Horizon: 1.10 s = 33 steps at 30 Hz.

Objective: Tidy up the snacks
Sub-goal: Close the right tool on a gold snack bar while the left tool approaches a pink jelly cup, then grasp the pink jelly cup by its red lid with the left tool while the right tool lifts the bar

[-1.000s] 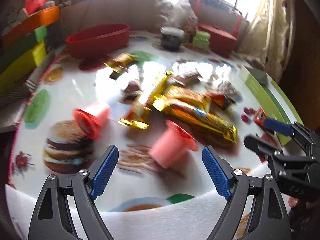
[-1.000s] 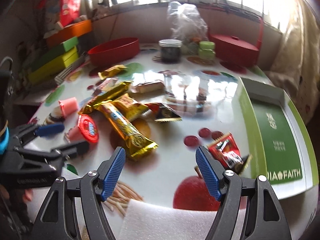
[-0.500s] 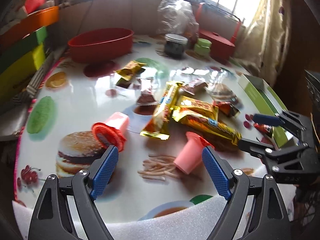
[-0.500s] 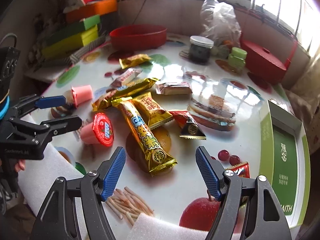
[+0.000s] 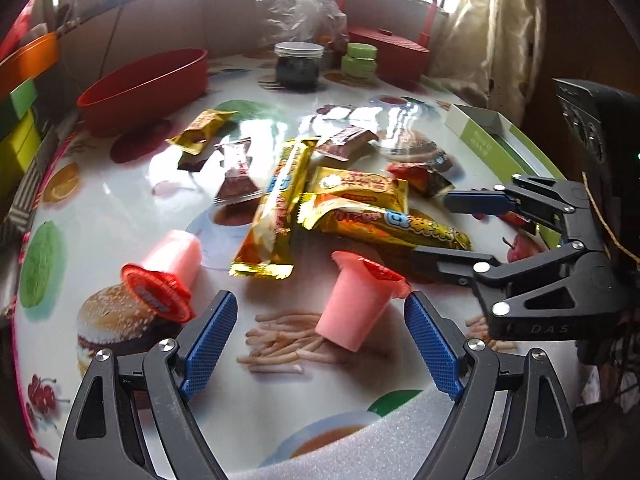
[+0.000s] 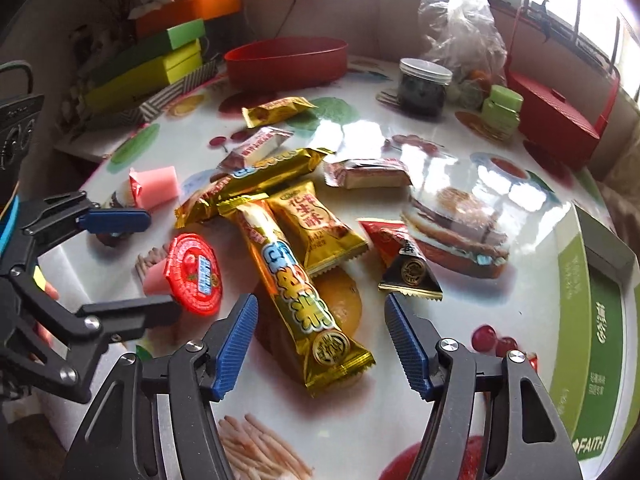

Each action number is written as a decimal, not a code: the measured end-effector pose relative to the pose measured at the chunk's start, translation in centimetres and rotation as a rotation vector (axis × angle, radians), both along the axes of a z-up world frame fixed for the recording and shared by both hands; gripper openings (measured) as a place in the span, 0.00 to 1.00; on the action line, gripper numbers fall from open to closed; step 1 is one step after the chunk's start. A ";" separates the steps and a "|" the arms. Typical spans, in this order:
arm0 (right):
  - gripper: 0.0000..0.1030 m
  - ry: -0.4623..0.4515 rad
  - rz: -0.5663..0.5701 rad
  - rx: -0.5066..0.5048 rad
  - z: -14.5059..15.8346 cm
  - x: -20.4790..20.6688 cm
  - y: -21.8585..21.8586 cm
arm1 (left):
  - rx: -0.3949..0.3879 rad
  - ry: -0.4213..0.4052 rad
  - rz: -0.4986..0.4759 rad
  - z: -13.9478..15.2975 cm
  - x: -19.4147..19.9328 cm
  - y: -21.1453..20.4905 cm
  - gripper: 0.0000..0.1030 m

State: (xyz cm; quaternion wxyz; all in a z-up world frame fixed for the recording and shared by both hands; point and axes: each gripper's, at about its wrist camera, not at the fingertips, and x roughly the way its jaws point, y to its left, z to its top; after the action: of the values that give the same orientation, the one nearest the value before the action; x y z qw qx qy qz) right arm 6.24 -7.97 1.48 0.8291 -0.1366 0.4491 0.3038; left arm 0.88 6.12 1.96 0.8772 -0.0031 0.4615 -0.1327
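Jaws of the right gripper (image 6: 318, 340) are closing around the long yellow snack bar (image 6: 296, 292) lying between them on the counter (image 6: 460, 320); left gripper (image 5: 316, 344) jaws spread, a pink jelly cup (image 5: 358, 306) between them.

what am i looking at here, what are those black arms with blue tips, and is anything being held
Those are two hand-held claws, one in each of a person's hands; no robot. Each picture comes from a camera on one claw, looking along its fingers. The left claw hangs open over a pink cup lying on its side. The right claw is closing around the end of a long gold bar, not yet touching. Nothing is held. On the printed table lie more wrapped snacks, a second pink cup, a red bowl, a dark jar and a green box.
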 end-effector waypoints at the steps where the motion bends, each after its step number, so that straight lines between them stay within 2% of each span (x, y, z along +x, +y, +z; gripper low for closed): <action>1: 0.63 -0.001 0.005 0.000 -0.1 0.1 0.1 | 0.002 0.003 -0.007 -0.1 0.1 -0.1 0.84; 10: 0.45 0.016 0.015 0.040 -0.5 0.3 0.0 | 0.008 0.021 -0.048 -0.7 0.9 -0.9 0.83; 13: 0.38 0.024 0.020 0.052 -0.5 0.3 0.0 | -0.001 0.027 -0.056 -0.8 1.1 -1.1 0.74; 15: 0.36 0.029 0.029 0.061 -0.5 0.2 0.0 | 0.006 0.026 -0.058 -0.9 1.1 -1.3 0.74; 17: 0.36 0.033 0.038 0.067 -0.5 0.2 0.1 | 0.001 0.027 -0.066 -0.8 1.1 -1.3 0.66; 21: 0.36 0.046 0.058 0.083 -0.6 0.4 0.3 | 0.002 0.028 -0.074 -0.8 1.1 -1.3 0.64; 24: 0.36 0.037 0.056 0.079 -0.7 0.3 0.5 | -0.013 0.031 -0.085 -0.7 1.1 -1.2 0.55; 28: 0.23 0.029 0.053 0.081 -0.6 0.0 0.4 | -0.023 0.029 -0.081 -0.7 1.0 -1.2 0.51; 29: 0.22 0.029 0.052 0.085 -0.5 -0.1 0.3 | -0.027 0.028 -0.082 -0.7 0.9 -1.2 0.46; 33: 0.21 0.047 0.051 0.112 -0.4 -0.4 -0.2 | -0.028 0.028 -0.078 -0.6 0.7 -1.1 0.45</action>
State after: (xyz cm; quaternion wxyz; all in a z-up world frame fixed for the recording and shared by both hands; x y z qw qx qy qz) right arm 5.87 -8.19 1.06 0.8168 -0.0941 0.4468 0.3526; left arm 1.55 5.03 1.34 0.8646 0.0007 0.4717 -0.1731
